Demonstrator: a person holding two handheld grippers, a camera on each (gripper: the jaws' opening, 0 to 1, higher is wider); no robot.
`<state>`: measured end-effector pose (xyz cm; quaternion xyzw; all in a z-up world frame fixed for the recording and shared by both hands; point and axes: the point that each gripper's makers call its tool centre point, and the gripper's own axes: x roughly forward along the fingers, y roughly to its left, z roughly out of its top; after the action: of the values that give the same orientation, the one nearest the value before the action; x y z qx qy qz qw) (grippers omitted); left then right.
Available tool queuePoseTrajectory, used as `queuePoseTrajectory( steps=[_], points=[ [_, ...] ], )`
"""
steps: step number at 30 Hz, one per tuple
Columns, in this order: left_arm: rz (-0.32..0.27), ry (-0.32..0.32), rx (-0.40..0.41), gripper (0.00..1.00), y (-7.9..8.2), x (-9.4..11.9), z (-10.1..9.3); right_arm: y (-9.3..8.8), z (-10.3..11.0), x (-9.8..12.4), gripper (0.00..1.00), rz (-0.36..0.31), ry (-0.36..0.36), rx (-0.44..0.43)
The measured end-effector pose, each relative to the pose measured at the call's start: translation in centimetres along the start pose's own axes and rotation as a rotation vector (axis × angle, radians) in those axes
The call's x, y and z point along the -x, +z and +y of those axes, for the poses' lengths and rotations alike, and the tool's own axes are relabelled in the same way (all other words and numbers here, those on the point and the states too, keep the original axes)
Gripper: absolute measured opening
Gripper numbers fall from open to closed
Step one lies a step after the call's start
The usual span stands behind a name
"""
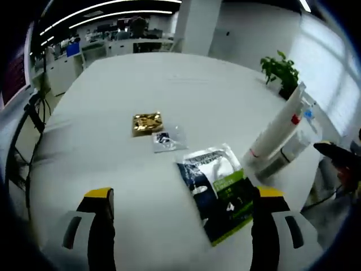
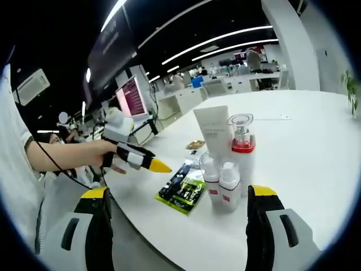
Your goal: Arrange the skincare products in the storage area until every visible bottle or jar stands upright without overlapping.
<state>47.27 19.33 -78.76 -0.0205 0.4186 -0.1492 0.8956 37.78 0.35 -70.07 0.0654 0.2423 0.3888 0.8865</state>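
Observation:
A cluster of skincare products stands on the white table (image 2: pixel 316 130): a white tube (image 2: pixel 213 131), a pump bottle with a red collar (image 2: pixel 242 151) and two small white bottles (image 2: pixel 210 176) (image 2: pixel 229 184), all upright and close together. My right gripper (image 2: pixel 179 195) is open just in front of them with nothing between its jaws. In the left gripper view the white tube (image 1: pixel 278 127) and a clear bottle (image 1: pixel 293 150) show at the right edge. My left gripper (image 1: pixel 181 196) is open over the table, and a hand holds the left gripper (image 2: pixel 137 158) left of the cluster.
A green and dark pouch (image 1: pixel 218 193) (image 2: pixel 183 193) lies flat by the products. A gold packet (image 1: pixel 148 122) and a small clear sachet (image 1: pixel 168 140) lie further in. A potted plant (image 1: pixel 280 70) stands at the far edge. Desks and monitors lie beyond.

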Motion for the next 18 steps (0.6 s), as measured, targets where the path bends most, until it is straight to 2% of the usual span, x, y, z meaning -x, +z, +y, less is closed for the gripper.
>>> queuePoseTrajectory(
  steps=[3, 6, 10, 14, 18],
  points=[
    [0.054, 0.034, 0.012, 0.94, 0.0, -1.2, 0.3, -0.2, -0.1, -0.1, 0.99, 0.008, -0.002, -0.008],
    [0.066, 0.045, 0.011, 0.92, 0.8, -3.0, 0.3, -0.4, -0.2, -0.1, 0.99, 0.016, -0.003, -0.012],
    [0.100, 0.058, 0.001, 0.85, 1.3, -4.2, 0.3, -0.6, -0.3, -0.1, 0.99, 0.023, -0.009, -0.019],
    [0.121, 0.068, -0.006, 0.84, 2.1, -5.6, 0.5, -0.6, -0.5, 0.0, 0.99, 0.023, -0.019, -0.026],
    [0.135, 0.080, -0.017, 0.73, 2.7, -6.7, 1.0, -0.7, -0.7, 0.1, 0.99, 0.019, -0.027, -0.039]
  ],
)
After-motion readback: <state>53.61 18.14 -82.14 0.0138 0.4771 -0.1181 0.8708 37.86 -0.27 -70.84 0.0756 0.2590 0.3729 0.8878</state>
